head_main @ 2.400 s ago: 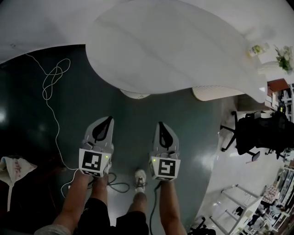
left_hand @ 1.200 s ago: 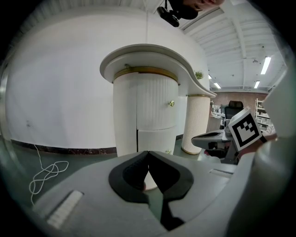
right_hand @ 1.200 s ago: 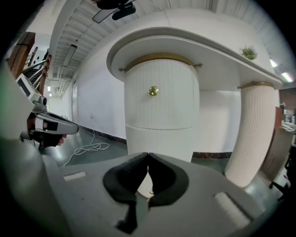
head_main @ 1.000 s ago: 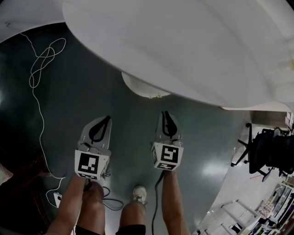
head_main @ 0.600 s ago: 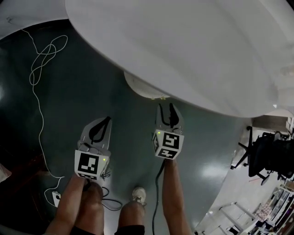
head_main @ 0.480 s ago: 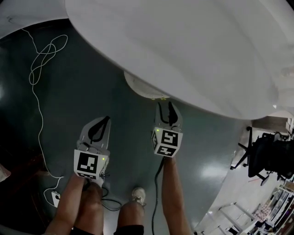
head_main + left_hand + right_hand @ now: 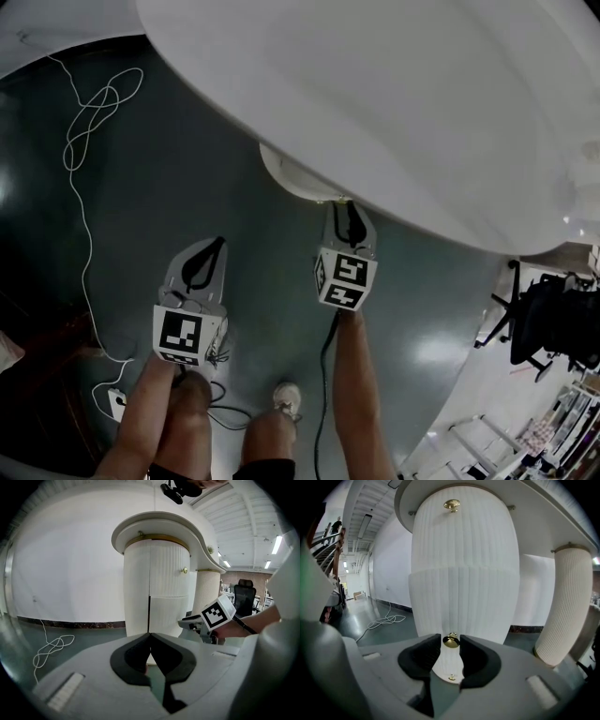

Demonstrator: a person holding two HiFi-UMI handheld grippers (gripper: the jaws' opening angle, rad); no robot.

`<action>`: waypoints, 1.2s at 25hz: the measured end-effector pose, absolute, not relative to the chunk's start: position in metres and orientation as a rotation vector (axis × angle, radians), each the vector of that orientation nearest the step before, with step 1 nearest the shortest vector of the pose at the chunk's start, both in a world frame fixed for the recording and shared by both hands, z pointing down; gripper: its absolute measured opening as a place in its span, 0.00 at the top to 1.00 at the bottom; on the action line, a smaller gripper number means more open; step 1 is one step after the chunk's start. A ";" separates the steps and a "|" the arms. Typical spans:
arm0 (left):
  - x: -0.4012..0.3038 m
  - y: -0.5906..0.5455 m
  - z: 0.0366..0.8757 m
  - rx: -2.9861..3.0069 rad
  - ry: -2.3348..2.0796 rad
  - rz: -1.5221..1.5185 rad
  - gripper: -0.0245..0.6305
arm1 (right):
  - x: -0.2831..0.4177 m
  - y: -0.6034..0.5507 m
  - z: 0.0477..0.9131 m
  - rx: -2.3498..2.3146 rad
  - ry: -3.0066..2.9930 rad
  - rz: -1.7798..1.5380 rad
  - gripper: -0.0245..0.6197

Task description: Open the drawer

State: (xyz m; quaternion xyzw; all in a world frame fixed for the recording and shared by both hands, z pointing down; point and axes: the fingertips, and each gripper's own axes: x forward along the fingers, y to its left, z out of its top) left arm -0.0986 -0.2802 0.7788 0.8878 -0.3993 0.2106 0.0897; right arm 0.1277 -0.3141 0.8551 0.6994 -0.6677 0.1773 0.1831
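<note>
A white ribbed pedestal (image 7: 464, 597) stands under the round white tabletop (image 7: 394, 94); its curved fronts carry small brass knobs. The middle knob (image 7: 451, 641) sits between the fingertips of my right gripper (image 7: 451, 644), whose jaws are closing with thin gaps still showing at either side. Another knob (image 7: 451, 505) is high up, a third (image 7: 451, 678) low down. In the head view my right gripper (image 7: 349, 225) reaches to the pedestal's foot (image 7: 291, 178). My left gripper (image 7: 208, 258) hangs back over the floor, shut and empty (image 7: 150, 637), facing the pedestal (image 7: 157, 583).
A white cable (image 7: 89, 122) lies looped on the dark floor at left. A second ribbed column (image 7: 562, 606) stands to the right. A black office chair (image 7: 553, 319) is at far right. The person's shoe (image 7: 284, 398) is below the grippers.
My right gripper has moved forward up to the pedestal under the table edge, and its jaws, shut a second ago, have parted around the knob. The left gripper has barely moved.
</note>
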 end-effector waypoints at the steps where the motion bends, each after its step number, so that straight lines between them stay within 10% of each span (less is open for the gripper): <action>1: -0.101 -0.280 0.779 2.637 -1.185 0.636 0.95 | 0.127 -0.315 0.855 1.977 -1.878 0.499 0.77; 30: -0.119 -0.239 0.774 2.589 -1.207 0.656 0.95 | 0.111 -0.253 0.856 1.923 -1.861 0.494 0.79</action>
